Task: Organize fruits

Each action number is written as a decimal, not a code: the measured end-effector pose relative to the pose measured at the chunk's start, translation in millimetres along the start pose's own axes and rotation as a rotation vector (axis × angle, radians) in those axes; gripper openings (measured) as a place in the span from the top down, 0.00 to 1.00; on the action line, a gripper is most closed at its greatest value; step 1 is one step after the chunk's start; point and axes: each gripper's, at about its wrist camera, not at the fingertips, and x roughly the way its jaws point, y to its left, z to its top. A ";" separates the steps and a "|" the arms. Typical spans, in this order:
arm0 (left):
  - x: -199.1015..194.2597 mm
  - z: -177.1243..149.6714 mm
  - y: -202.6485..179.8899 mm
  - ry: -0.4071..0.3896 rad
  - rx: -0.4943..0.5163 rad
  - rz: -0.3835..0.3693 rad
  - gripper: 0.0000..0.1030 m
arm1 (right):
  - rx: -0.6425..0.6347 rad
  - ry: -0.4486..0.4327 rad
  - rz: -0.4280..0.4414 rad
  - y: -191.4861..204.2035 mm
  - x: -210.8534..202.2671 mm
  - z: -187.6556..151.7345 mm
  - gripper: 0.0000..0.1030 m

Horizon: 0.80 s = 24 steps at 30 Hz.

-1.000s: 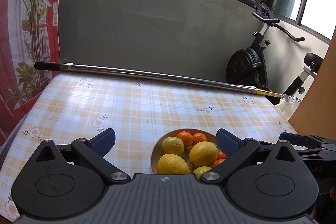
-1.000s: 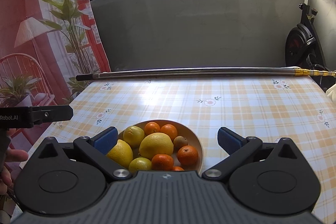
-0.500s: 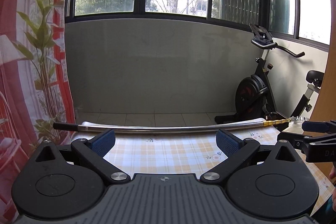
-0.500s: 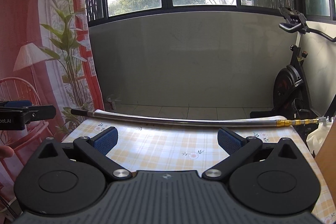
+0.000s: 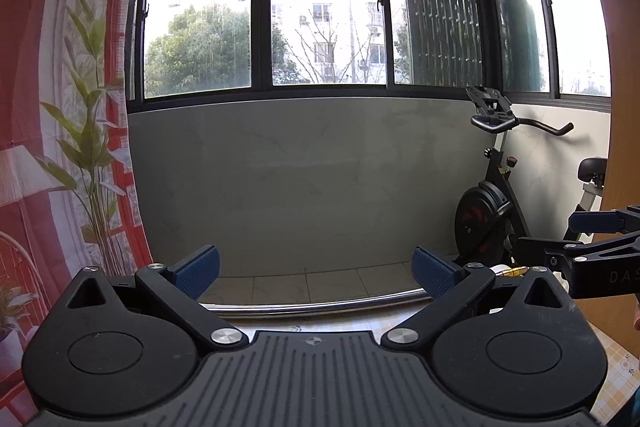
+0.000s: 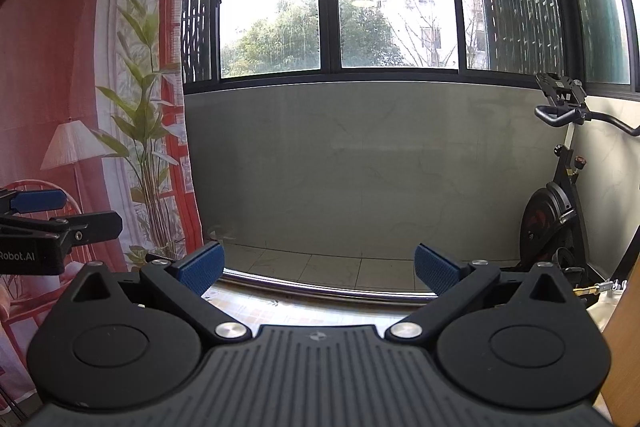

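No fruit and no bowl show in either view now. My left gripper [image 5: 316, 269] is open and empty, pointed level at the grey balcony wall. My right gripper [image 6: 318, 269] is open and empty too, aimed the same way. The right gripper shows at the right edge of the left wrist view [image 5: 592, 243]. The left gripper shows at the left edge of the right wrist view [image 6: 60, 223]. Only a thin strip of the checked tablecloth [image 6: 280, 311] shows below the fingers.
A long metal pole [image 5: 320, 305] lies across the table's far edge, also in the right wrist view [image 6: 320, 293]. An exercise bike [image 5: 492, 203] stands at the back right. A wooden panel [image 5: 624, 107] rises at the right. A printed curtain [image 6: 100, 107] hangs at the left.
Both grippers have tilted up and risen from over the fruit bowl. The bowl and most of the table have dropped out of view. Both grippers stayed open.
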 end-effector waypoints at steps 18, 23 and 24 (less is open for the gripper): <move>-11.9 1.9 1.5 -0.020 -0.012 -0.037 0.00 | 0.030 -0.010 -0.013 -5.0 -9.0 0.1 0.00; -12.2 2.3 2.7 -0.018 -0.018 -0.041 0.00 | 0.035 0.001 -0.014 -6.1 -7.5 -1.2 0.00; -12.1 2.0 3.1 -0.016 -0.021 -0.044 0.00 | 0.035 0.003 -0.015 -6.5 -7.4 -1.5 0.00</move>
